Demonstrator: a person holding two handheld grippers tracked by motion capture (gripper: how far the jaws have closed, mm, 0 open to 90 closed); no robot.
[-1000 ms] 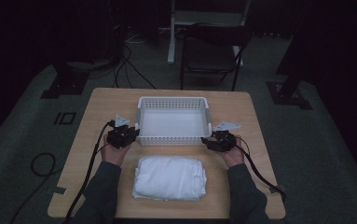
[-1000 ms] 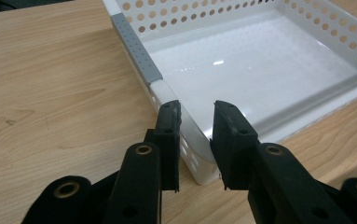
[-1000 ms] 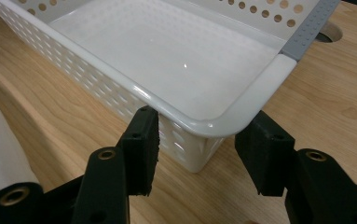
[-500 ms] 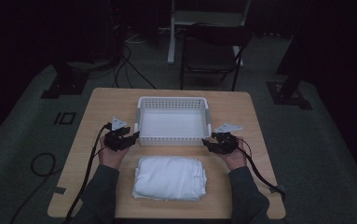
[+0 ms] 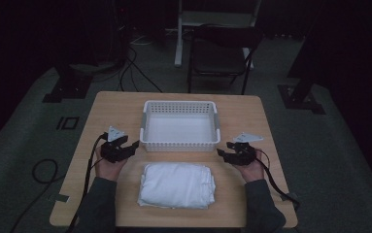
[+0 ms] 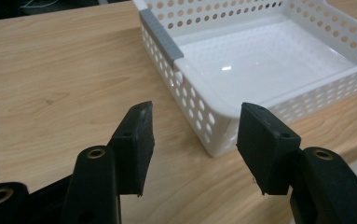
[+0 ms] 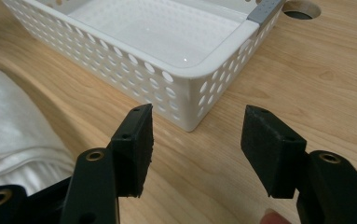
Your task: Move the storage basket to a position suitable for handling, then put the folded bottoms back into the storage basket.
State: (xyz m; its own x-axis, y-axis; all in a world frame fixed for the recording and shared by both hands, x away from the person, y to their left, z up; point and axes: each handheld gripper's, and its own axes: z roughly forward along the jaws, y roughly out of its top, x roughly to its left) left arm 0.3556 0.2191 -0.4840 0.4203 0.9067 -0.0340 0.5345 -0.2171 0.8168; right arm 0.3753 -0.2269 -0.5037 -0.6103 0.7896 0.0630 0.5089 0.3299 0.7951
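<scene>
A white perforated basket (image 5: 179,125) sits on a light wood table (image 5: 266,121), towards the far side and about centred left to right. Its long axis runs left-right across the table, open side up, near long wall facing the person; inside is bare white plastic w/ a grey strip on each short end's rim.

Left gripper (image 5: 131,146) is held just off the basket's near left corner, pointing in towards it; right gripper (image 5: 221,154) is just off the near right corner, pointing in the same way. Both sets of jaws have just been opening and stand apart w/ nothing between them. In the left gripper view the basket corner (image 6: 213,135) lies beyond the gap, not touched. In the right gripper view it's the same: corner (image 7: 190,112) ahead, pads clear of it.

A folded white cloth (image 5: 176,185) lies on the near part of the table, between the person's forearms, close to the basket but apart from it.

Table top is pale woodgrain, w/ a round cable hole (image 7: 302,10) near a far corner. Room is dark: grey carpet, a black chair (image 5: 220,53) behind the table, cables (image 5: 135,63) on the floor, stand bases (image 5: 67,87) at left and right.
</scene>
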